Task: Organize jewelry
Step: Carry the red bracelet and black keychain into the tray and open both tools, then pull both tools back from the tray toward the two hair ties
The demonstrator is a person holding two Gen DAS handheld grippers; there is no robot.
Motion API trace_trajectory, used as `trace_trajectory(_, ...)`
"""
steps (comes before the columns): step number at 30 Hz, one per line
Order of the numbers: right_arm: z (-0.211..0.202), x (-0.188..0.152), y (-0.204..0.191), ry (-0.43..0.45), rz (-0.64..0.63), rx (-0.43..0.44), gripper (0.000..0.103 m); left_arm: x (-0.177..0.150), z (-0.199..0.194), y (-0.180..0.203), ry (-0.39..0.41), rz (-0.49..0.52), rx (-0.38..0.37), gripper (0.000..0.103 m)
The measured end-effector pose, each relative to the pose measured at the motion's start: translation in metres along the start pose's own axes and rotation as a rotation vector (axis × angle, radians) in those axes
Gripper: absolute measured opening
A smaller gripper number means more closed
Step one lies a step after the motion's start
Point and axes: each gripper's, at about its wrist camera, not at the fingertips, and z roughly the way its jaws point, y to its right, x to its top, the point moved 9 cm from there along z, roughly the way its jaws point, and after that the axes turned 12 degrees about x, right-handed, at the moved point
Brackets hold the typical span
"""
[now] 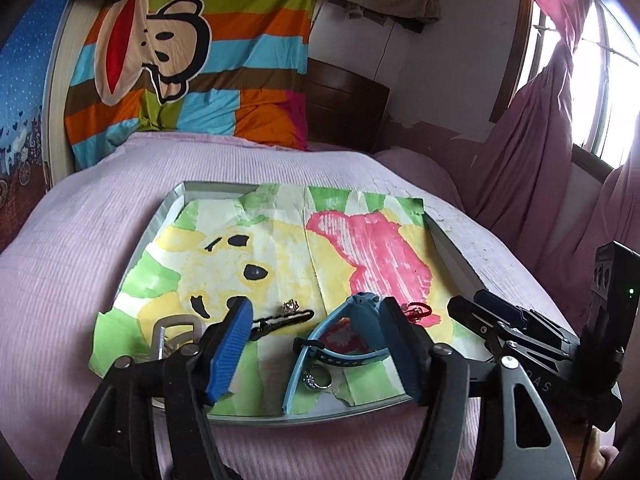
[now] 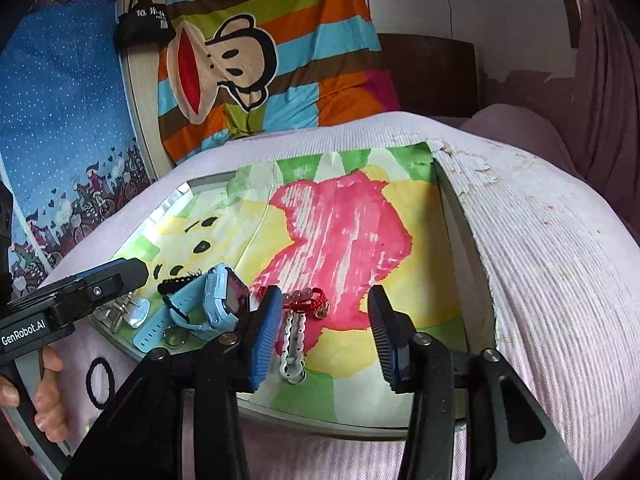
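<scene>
A grey tray point(image 1: 178, 196) lined with a painted paper lies on the bed. On it are a blue watch point(image 1: 352, 320), also in the right wrist view point(image 2: 224, 300), a silver ring point(image 1: 317, 377), a red bracelet point(image 2: 310, 300), a white hair clip point(image 2: 294, 346), a black comb-like clip point(image 1: 280, 320) with a small sparkly piece point(image 1: 291, 306) by it, and metal pieces point(image 1: 166, 334). My left gripper point(image 1: 312, 312) is open around the watch, not touching. My right gripper point(image 2: 324, 300) is open just above the red bracelet and white clip.
A pink cover point(image 1: 80, 260) spreads over the bed around the tray. A striped monkey pillow point(image 1: 180, 60) leans at the headboard. Pink curtains point(image 1: 540, 140) and a window are at the right. A black hair tie point(image 2: 100, 380) lies on the cover left of the tray.
</scene>
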Motion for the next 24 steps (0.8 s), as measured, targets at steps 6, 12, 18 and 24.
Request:
trace_trajectory(6,-0.045,0.012,-0.010,0.173,-0.014,-0.003,0.081,0.012,-0.045,-0.009,0.173,0.003,0.072,0.103)
trace_trajectory(12,-0.091,0.015,-0.030,0.325,-0.058,0.005,0.102,0.013,-0.086,-0.026,0.300,-0.002,0.110,0.103)
trace_trajectory(18,-0.130,0.009,-0.051,0.417,-0.102,0.000,0.102,0.003,-0.123,-0.040,0.391,0.029,0.150,0.103)
trace_trajectory(24,-0.156,-0.007,-0.075,0.445,-0.135,0.011,0.102,-0.011,-0.156,-0.053,0.443,0.053,0.172,0.103)
